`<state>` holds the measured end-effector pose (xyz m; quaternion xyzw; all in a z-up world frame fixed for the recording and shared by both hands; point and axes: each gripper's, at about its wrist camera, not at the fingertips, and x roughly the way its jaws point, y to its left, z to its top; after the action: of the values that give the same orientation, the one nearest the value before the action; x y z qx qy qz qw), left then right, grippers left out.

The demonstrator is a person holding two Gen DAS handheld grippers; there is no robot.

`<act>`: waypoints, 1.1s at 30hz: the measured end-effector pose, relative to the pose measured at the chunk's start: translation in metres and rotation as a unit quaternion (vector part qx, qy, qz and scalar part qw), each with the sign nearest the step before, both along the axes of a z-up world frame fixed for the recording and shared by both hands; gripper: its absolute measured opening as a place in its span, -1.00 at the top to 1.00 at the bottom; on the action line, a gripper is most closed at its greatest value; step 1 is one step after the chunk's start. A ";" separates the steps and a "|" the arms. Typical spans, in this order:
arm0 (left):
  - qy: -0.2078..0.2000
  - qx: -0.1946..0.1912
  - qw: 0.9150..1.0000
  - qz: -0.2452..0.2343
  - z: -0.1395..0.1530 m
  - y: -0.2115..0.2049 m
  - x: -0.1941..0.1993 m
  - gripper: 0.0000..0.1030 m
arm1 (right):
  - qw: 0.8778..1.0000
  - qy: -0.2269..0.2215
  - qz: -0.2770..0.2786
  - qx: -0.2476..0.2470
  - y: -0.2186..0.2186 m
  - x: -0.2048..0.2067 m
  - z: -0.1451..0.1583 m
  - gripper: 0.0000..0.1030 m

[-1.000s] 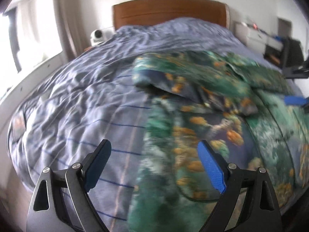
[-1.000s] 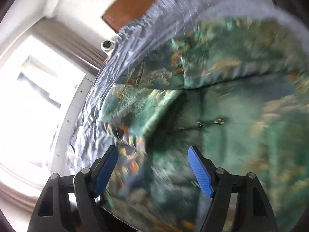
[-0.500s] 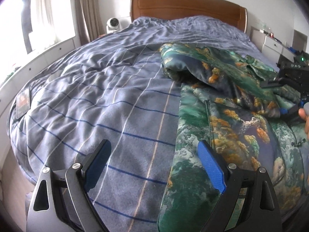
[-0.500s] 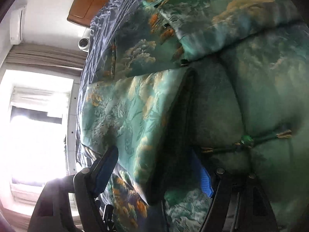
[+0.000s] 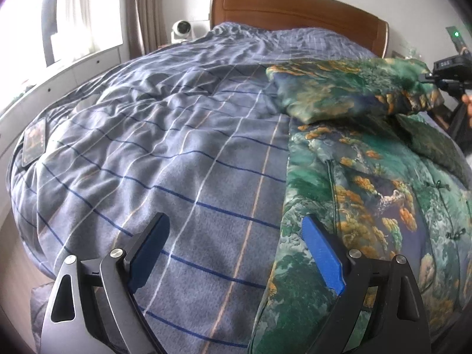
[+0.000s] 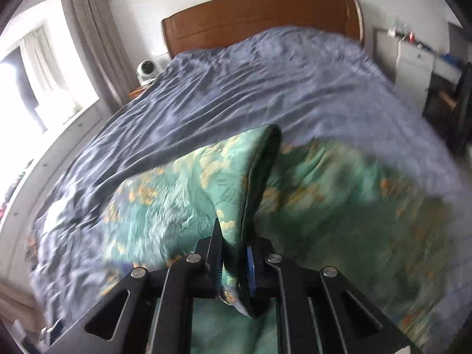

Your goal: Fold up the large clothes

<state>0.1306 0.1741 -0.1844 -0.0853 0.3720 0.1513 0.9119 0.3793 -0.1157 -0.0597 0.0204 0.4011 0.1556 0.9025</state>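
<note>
A large green garment point(image 5: 368, 194) printed with orange and blue landscape lies on the right half of the bed, its upper part folded over point(image 5: 339, 94). My left gripper point(image 5: 236, 250) hangs open over the striped duvet at the garment's left edge, nothing between its fingers. My right gripper point(image 6: 234, 253) is shut on a dark-lined edge of the garment point(image 6: 259, 177) and lifts that fold off the bed. In the left wrist view the right gripper point(image 5: 448, 73) shows at the far right with a hand behind it.
The blue-grey striped duvet point(image 5: 177, 147) covers the bed up to a wooden headboard point(image 5: 295, 8). A phone point(image 5: 34, 141) lies at the bed's left edge. A small white camera point(image 5: 183, 29) stands by the curtain. A white cabinet point(image 6: 413, 62) stands at the right.
The right gripper closed on the garment's edge and rose with it, swinging toward the headboard. The left gripper slid left over the duvet and stayed open.
</note>
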 end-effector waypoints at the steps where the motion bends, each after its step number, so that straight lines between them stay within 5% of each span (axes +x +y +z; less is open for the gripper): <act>1: 0.001 -0.001 1.000 0.000 -0.001 0.000 0.000 -0.79 | 1.000 -0.003 -0.003 -0.007 -0.002 0.011 -0.005 0.75; 6: 0.006 0.000 1.000 0.000 -0.003 0.002 0.002 -0.79 | 0.998 0.019 -0.013 -0.050 -0.006 0.042 -0.048 0.75; 12: 0.016 -0.004 1.000 0.000 -0.008 0.006 0.007 -0.81 | 0.997 0.048 -0.040 -0.037 -0.015 0.051 -0.092 0.75; 14: 0.019 -0.002 1.000 0.000 -0.009 0.006 0.008 -0.81 | 0.997 0.046 -0.034 -0.044 -0.014 0.052 -0.099 0.61; 15: 0.020 -0.001 1.000 0.000 -0.007 0.006 0.009 -0.81 | 0.997 0.047 -0.033 -0.047 -0.013 0.052 -0.100 0.55; 17: 0.026 0.002 1.000 -0.001 -0.003 0.005 0.011 -0.81 | 0.997 0.048 -0.035 -0.046 -0.017 0.052 -0.098 0.06; 23: 0.018 0.022 0.999 -0.023 0.038 -0.009 0.031 -0.83 | 0.996 -0.029 -0.065 -0.049 -0.040 0.024 -0.057 0.04; 26: 0.013 0.013 0.997 -0.068 0.067 -0.024 0.075 -0.84 | 0.998 -0.054 -0.039 -0.023 -0.038 0.009 -0.041 0.04; 29: 0.036 0.013 0.992 -0.122 0.082 -0.040 0.132 -0.84 | 0.999 -0.023 0.028 0.002 -0.023 0.013 -0.049 0.04; 33: 0.042 -0.009 0.988 -0.150 0.074 -0.050 0.210 -0.81 | 0.999 -0.005 0.026 -0.040 -0.013 0.018 -0.077 0.04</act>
<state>0.3402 0.1239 -0.1102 -0.0302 0.4203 0.0124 0.9068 0.3975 -0.1287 -0.1370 -0.0269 0.4033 0.1631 0.9000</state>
